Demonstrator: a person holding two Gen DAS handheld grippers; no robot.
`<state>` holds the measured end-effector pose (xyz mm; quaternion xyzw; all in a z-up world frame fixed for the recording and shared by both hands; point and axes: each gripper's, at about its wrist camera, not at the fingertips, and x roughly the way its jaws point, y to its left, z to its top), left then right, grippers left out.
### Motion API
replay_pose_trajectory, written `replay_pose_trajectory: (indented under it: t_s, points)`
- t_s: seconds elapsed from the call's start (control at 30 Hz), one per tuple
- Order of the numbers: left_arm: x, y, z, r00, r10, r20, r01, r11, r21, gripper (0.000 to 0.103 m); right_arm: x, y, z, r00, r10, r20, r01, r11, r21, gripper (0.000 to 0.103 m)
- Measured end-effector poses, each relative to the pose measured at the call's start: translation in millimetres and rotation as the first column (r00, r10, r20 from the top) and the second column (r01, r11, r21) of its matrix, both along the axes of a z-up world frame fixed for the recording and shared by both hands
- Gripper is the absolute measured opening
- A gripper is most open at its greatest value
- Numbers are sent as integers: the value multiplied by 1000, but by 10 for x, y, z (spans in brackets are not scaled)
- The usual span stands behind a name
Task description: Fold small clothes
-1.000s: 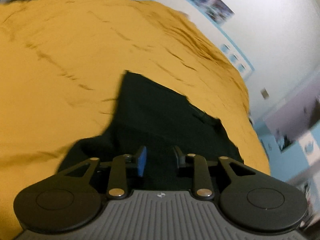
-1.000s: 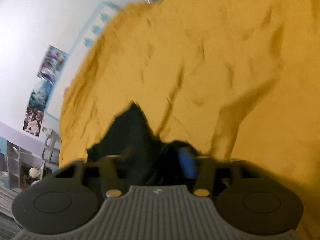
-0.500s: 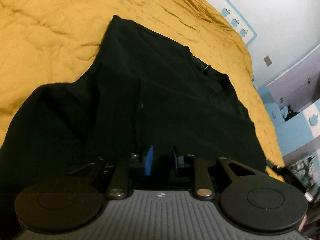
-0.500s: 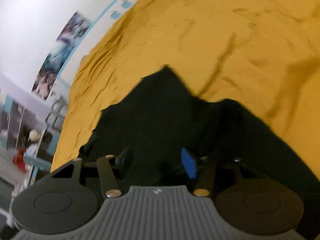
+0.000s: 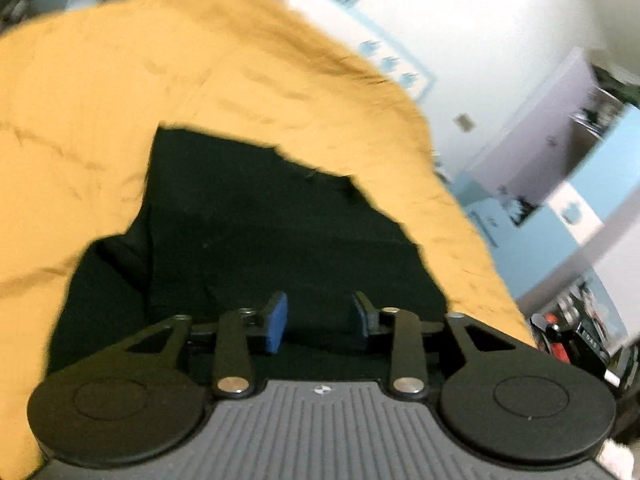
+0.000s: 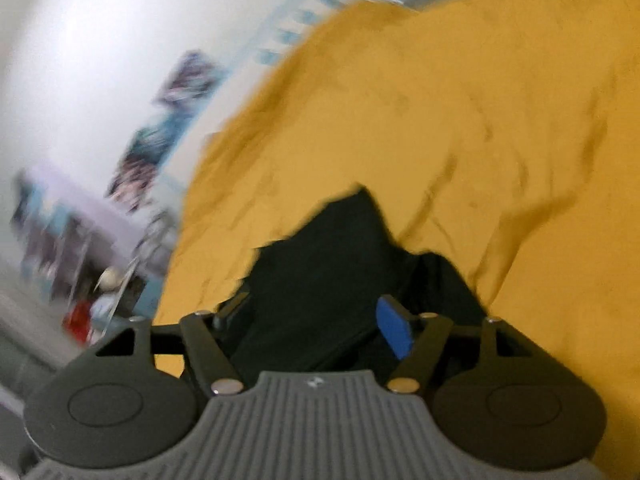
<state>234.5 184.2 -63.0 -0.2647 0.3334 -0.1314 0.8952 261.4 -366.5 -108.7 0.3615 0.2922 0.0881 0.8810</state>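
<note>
Where the mustard bedspread (image 5: 100, 92) fills most of both views, lies flat across it a black garment (image 5: 260, 232), far corner toward 11 o'clock. Hangs over its near edge at 6 o'clock the left gripper (image 5: 318, 322), fingers apart, nothing between. Sits likewise the right gripper (image 6: 316, 320), fingers wide apart above the dark cloth

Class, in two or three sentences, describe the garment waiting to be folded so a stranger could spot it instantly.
Start at the wide mustard-yellow bedspread that fills both wrist views. On it lies one flat black cloth garment, directly ahead of both grippers. It is the only dark item on the yellow fabric.
</note>
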Motion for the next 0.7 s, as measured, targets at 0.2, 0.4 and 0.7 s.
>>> replay_pose_trajectory:
  t_s: [0.2,0.4,0.7]
  points:
    - [-1245,147,222,998,-24,56,25,1000,-3,51,-1179,-351,541,961,228,159,-184,951,-250,70]
    - [-2082,599,-294,998,62,-4,-62,991,-118,52,-1997,-893,354,932,351,93,-318,913,-256,66]
    - [-2235,907,-910,993,119,-4,-115,953,-280,52,-2233,-1121,-476,912,406,-65,-410,908,-80,58]
